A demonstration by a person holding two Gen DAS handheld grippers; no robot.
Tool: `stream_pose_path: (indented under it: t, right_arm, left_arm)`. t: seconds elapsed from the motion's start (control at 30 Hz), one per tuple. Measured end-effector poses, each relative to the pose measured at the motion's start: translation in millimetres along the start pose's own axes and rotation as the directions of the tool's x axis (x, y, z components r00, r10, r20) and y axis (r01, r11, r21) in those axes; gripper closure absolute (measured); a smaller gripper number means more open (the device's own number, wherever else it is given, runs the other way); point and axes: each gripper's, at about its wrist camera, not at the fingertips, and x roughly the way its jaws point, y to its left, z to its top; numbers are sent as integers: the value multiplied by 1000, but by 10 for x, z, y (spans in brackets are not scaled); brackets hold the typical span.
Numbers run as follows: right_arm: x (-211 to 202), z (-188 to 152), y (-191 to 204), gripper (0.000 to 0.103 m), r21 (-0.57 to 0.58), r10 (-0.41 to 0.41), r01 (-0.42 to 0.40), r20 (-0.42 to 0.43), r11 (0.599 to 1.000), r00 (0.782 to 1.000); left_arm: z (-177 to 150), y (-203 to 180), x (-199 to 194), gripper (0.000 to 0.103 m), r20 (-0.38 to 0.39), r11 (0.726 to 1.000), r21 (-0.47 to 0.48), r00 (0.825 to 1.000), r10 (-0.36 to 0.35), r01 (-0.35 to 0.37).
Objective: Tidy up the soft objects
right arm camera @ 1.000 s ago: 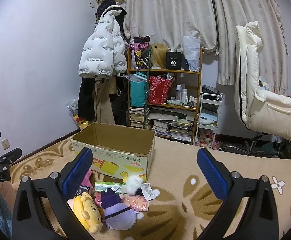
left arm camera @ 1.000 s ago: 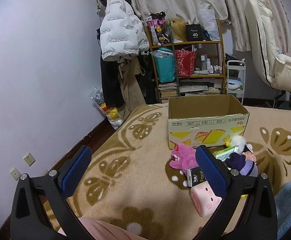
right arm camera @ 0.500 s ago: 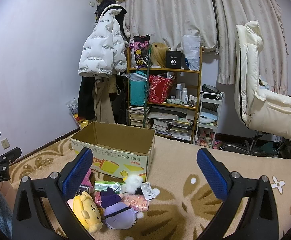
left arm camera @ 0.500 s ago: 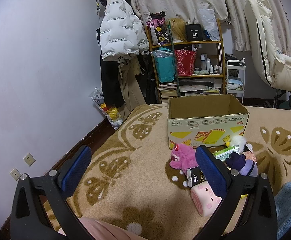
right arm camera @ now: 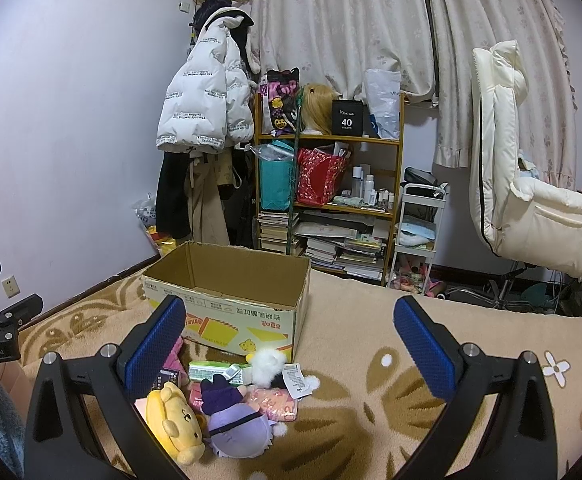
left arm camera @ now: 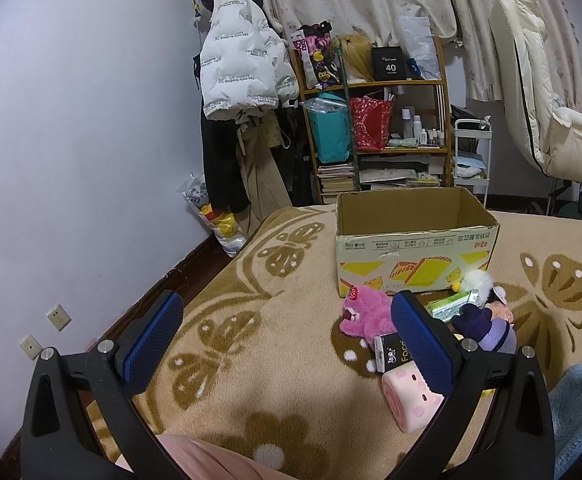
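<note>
Patterned blanket: cardboard box, plush toys heaped beside.

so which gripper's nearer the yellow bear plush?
Right. The right gripper hangs just above the yellow bear plush, by its left finger. The left gripper sits farther off, the plush hidden from it.

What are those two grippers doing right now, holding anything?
Left gripper: open, holding nothing.
Right gripper: open, holding nothing.

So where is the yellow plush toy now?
In the right wrist view the yellow plush lies on the blanket at lower left, touching the purple plush on its right, in front of the cardboard box.
</note>
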Motion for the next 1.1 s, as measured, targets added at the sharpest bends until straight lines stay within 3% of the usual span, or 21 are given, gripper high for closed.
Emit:
stream_pose_path:
  t: [0.13, 0.37, 0.47, 0.6, 0.77, 0.9, 1.1]
  right_arm:
    - [40, -55, 9, 0, 0, 9, -9, -13, 1000, 1000]
    - [138, -210, 110, 0, -11, 84, -86, -81, 996, 993]
    - [154, -208, 155, 0, -27, 83, -86, -108, 996, 991]
    - [239, -247, 215, 0, -32, 87, -94, -171, 995, 981]
    - [333, -231, 238, 0, -23, 129, -138, -223, 990, 966]
    - [421, -238, 244, 0, 35, 211, -209, -280, 977, 937]
    - [560, -309, 300, 0, 50, 213, -208, -338, 977, 917]
  left_arm:
    - [13, 27, 11, 0, -9, 1000, -6, 1000, 0, 0]
    - [104, -152, -1, 0, -30, 998, 62, 1000, 1, 1]
    - [128, -226, 17, 0, -62, 996, 88, 998, -12, 18]
    - [196, -261, 78, 0, -113, 997, 56, 992, -47, 54]
    - [279, -316, 254, 0, -214, 992, -9, 969, -124, 125]
    - [265, -395, 417, 0, -276, 987, -25, 948, -157, 156]
    - [291, -555, 615, 0, -312, 980, -24, 930, -196, 198]
